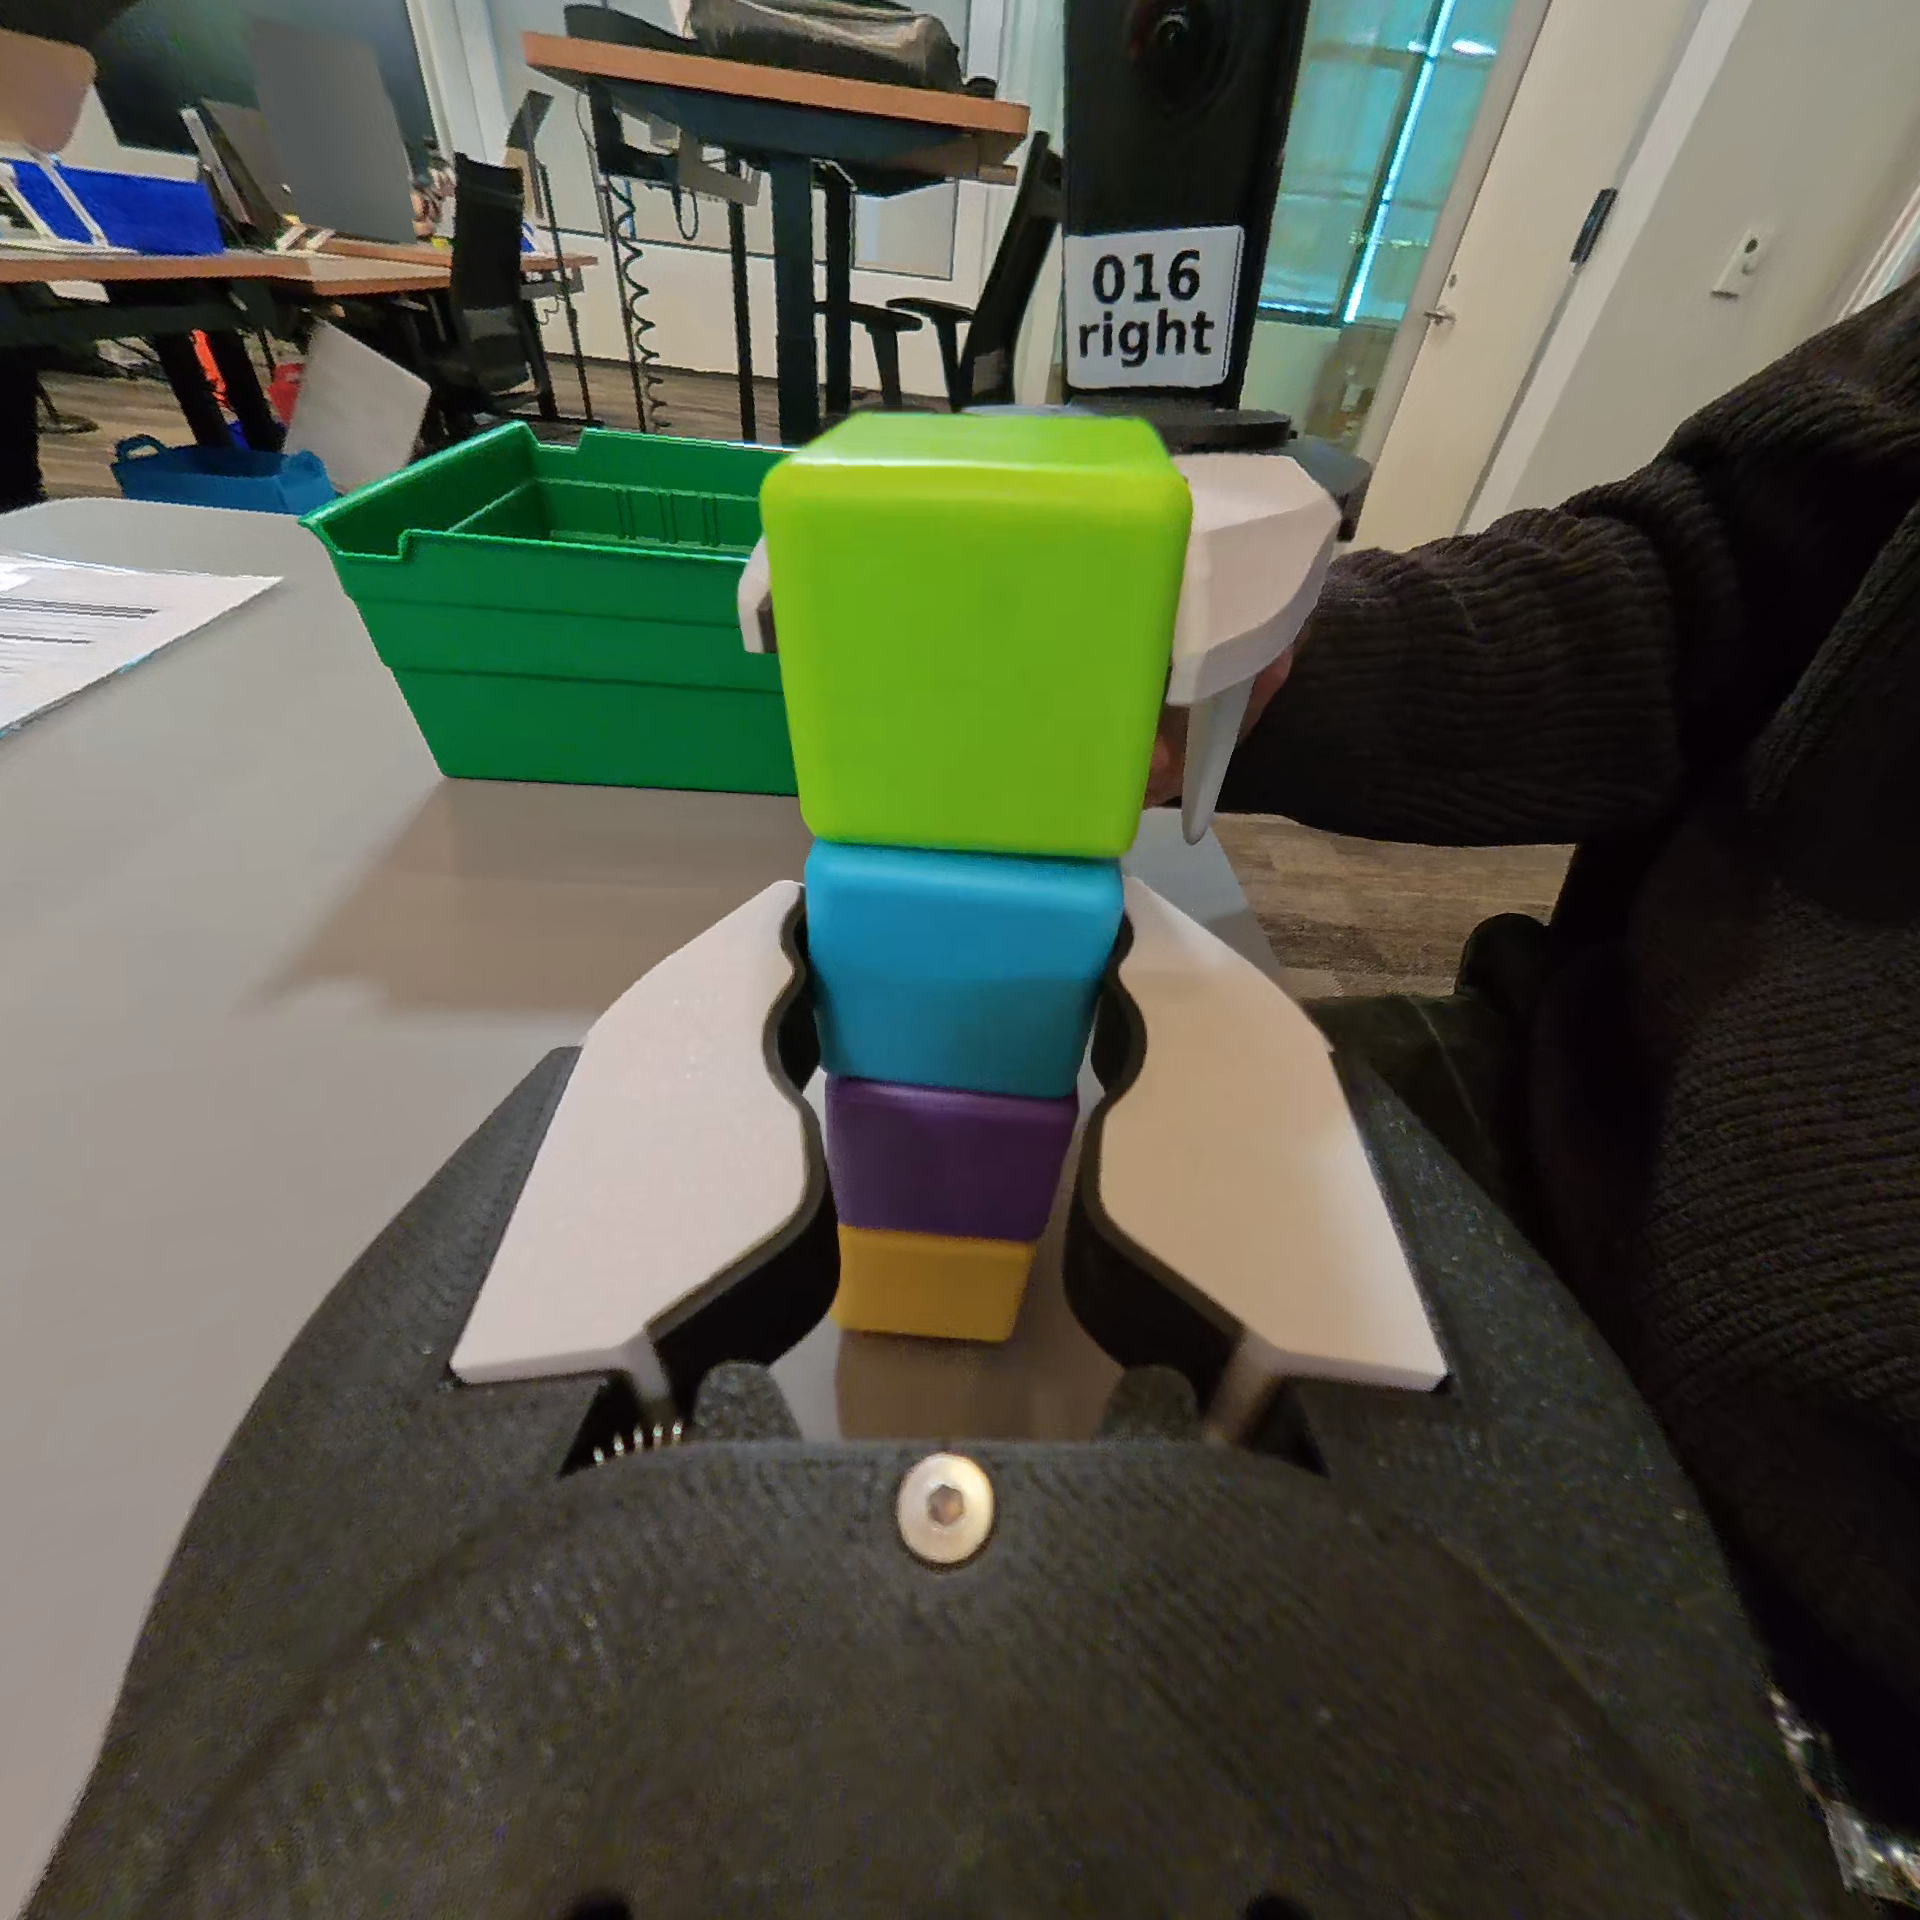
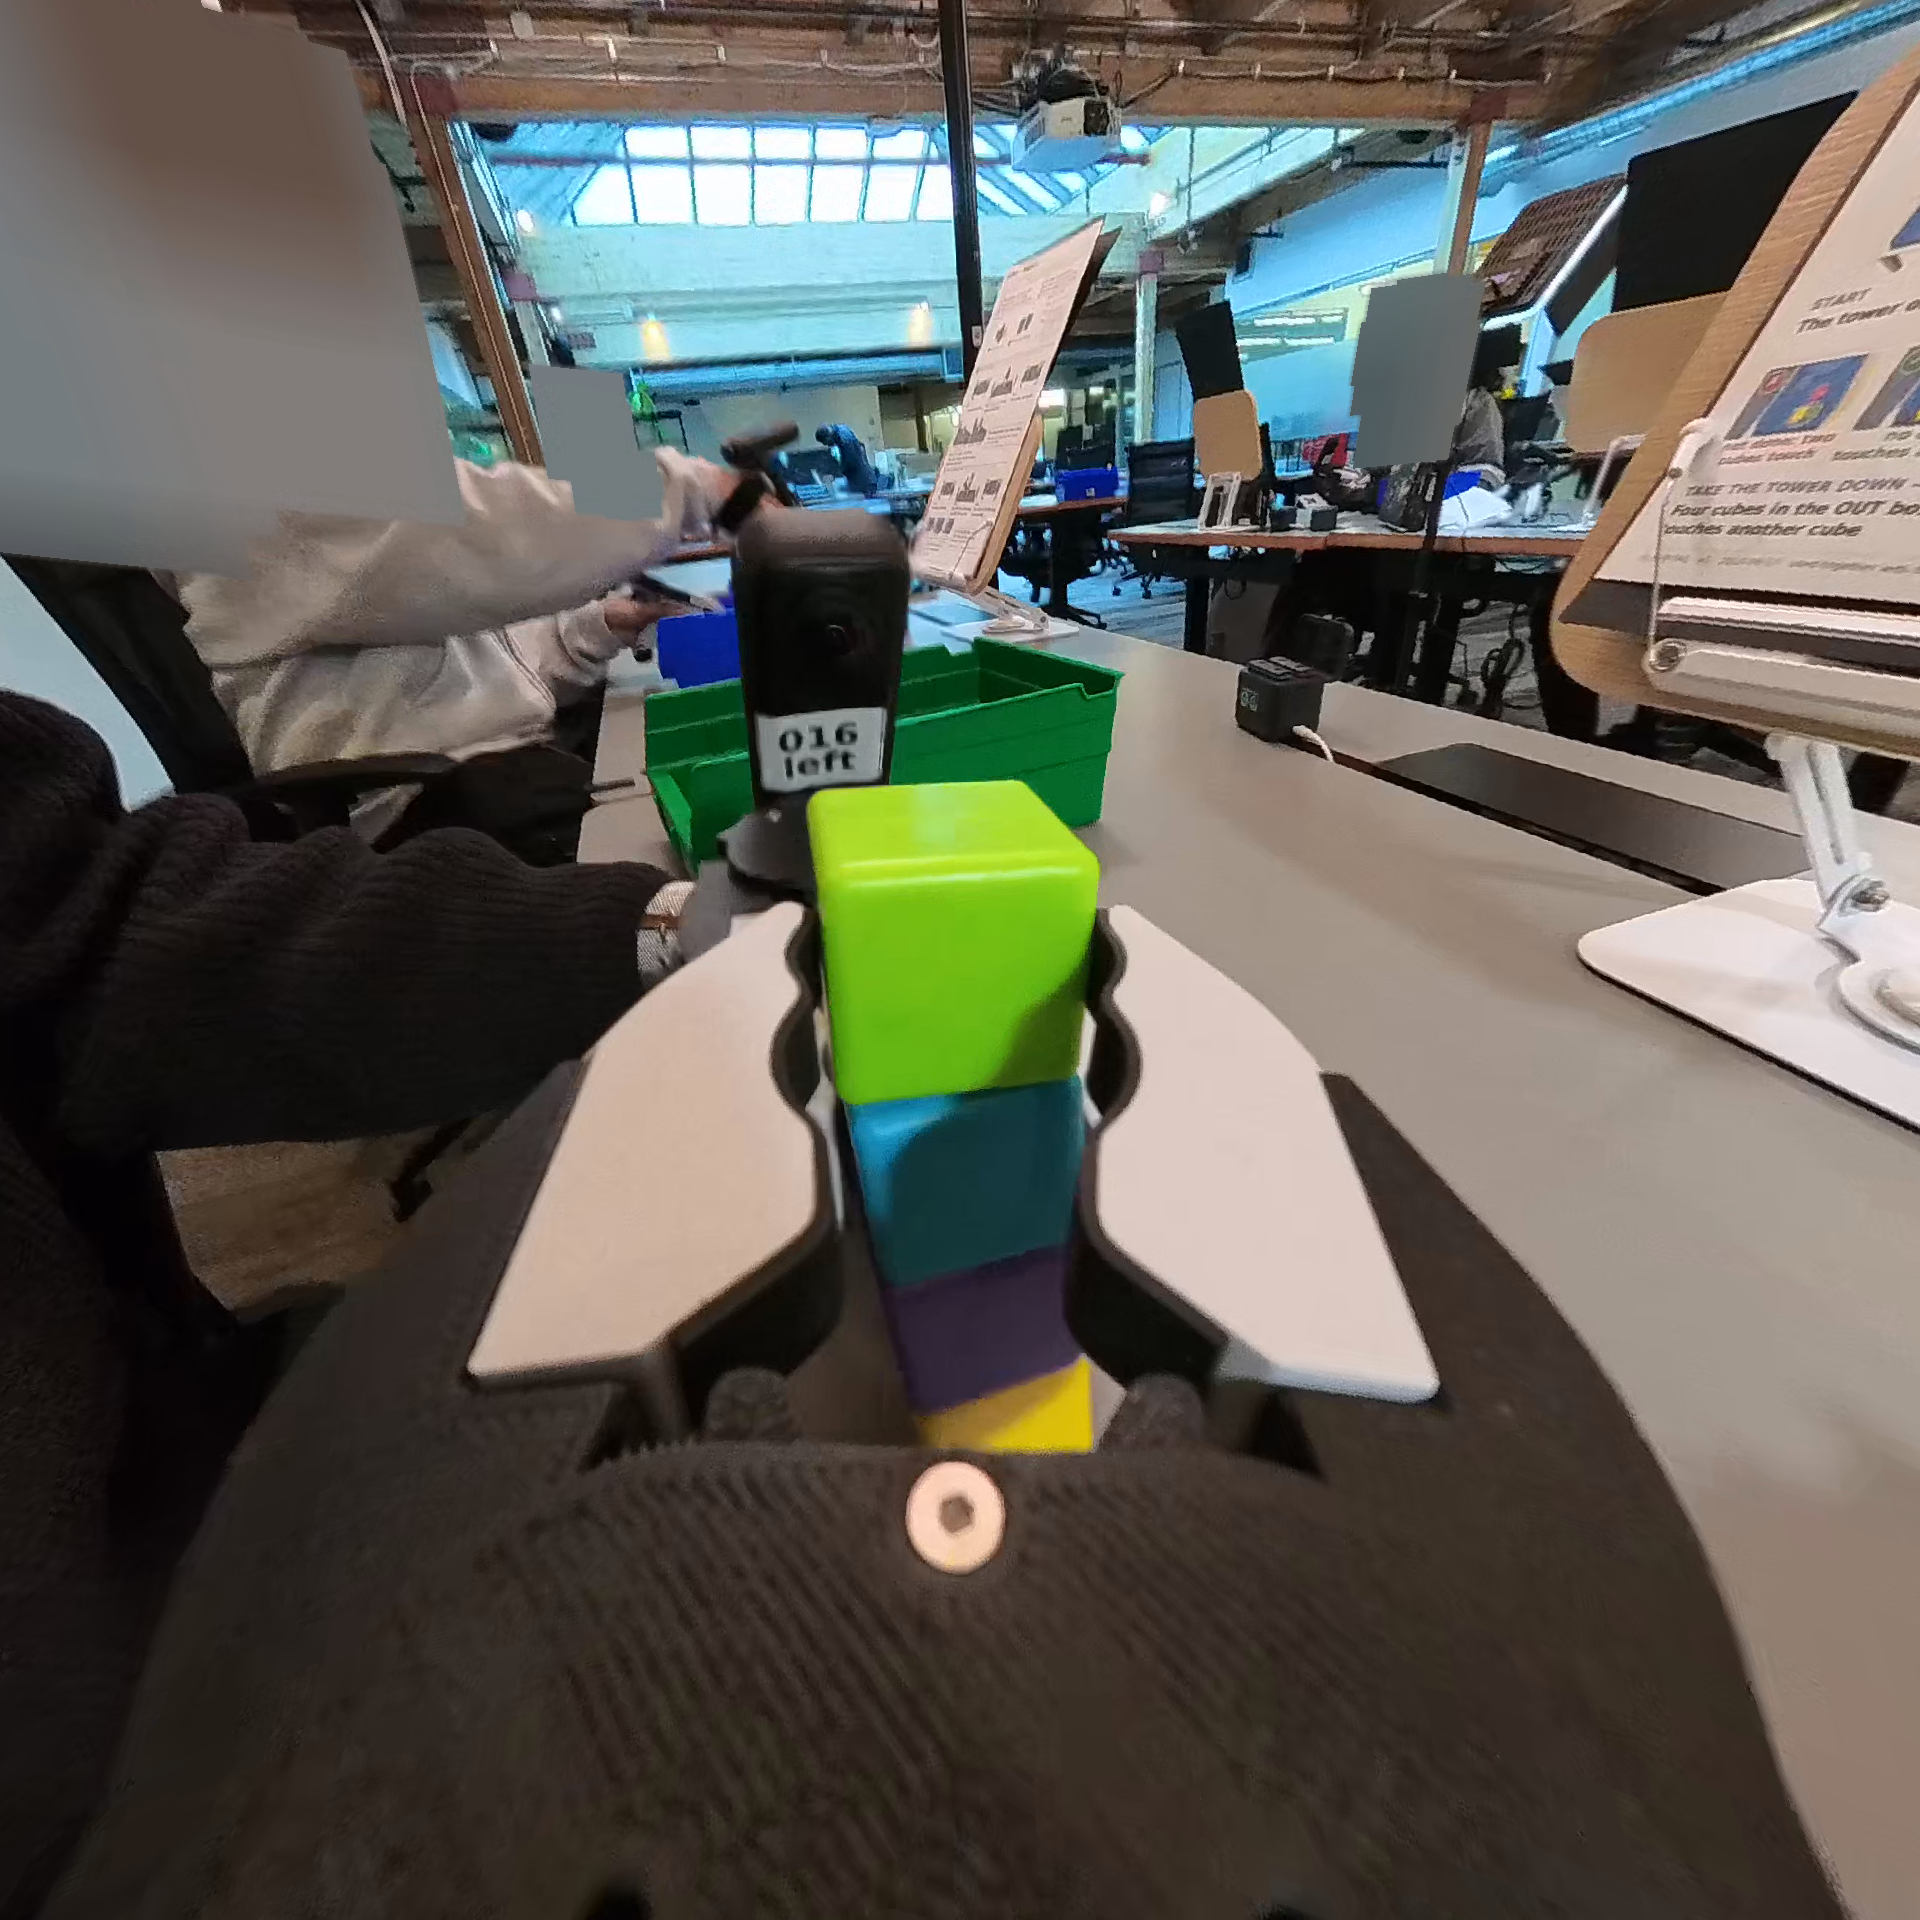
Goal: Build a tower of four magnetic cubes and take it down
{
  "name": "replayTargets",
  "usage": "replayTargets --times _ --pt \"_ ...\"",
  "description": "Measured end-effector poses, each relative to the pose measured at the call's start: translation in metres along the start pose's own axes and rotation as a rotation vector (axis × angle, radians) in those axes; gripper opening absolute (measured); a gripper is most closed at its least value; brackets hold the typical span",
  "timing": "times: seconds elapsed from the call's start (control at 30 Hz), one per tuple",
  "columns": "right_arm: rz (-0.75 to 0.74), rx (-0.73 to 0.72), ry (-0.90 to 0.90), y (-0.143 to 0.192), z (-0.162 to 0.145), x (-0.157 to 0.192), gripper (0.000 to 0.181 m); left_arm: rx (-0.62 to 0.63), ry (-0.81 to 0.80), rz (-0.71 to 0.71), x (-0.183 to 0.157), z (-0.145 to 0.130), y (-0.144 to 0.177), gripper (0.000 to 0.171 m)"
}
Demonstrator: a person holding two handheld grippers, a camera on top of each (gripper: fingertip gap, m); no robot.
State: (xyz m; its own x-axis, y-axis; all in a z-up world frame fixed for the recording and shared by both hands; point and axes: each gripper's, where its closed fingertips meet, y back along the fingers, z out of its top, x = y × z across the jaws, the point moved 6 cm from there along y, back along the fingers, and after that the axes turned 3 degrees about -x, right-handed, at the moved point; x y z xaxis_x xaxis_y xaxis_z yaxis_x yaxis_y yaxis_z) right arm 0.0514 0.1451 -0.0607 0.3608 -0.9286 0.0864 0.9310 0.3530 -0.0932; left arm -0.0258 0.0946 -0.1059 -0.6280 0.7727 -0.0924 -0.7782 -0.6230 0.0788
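Tower of four is standing on the desk (image 1: 260, 935), in front of the green bin (image 1: 561, 623). Your left claw (image 1: 961, 977) is pinching the blue cube (image 1: 956, 966), above the purple cube (image 1: 951, 1158) and yellow cube (image 1: 930, 1283). Your right claw (image 2: 956, 987) is pinching the lime cube (image 2: 951, 935) on top. Suggest bracing the blue cube while peeling the lime one off with a tilt, not a straight pull.
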Motion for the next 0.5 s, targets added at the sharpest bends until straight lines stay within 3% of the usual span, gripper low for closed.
replayTargets --times 0.13,0.3,0.4,0.5 --pt "0.016 -0.185 -0.129 0.01 0.027 -0.003 0.05 0.022 -0.028 0.019 0.0 -0.004 -0.002 0.053" --pt "-0.09 -0.201 0.003 0.036 0.063 -0.015 0.05 0.028 -0.026 0.02 0.0 -0.004 -0.003 0.053" --pt "-0.244 -0.154 0.093 0.063 0.092 -0.036 0.05 0.019 -0.011 0.018 0.001 -0.005 -0.003 0.053" --pt "-0.47 0.008 0.193 0.098 0.109 -0.068 0.05 0.013 -0.002 0.02 0.001 -0.005 -0.003 0.053"
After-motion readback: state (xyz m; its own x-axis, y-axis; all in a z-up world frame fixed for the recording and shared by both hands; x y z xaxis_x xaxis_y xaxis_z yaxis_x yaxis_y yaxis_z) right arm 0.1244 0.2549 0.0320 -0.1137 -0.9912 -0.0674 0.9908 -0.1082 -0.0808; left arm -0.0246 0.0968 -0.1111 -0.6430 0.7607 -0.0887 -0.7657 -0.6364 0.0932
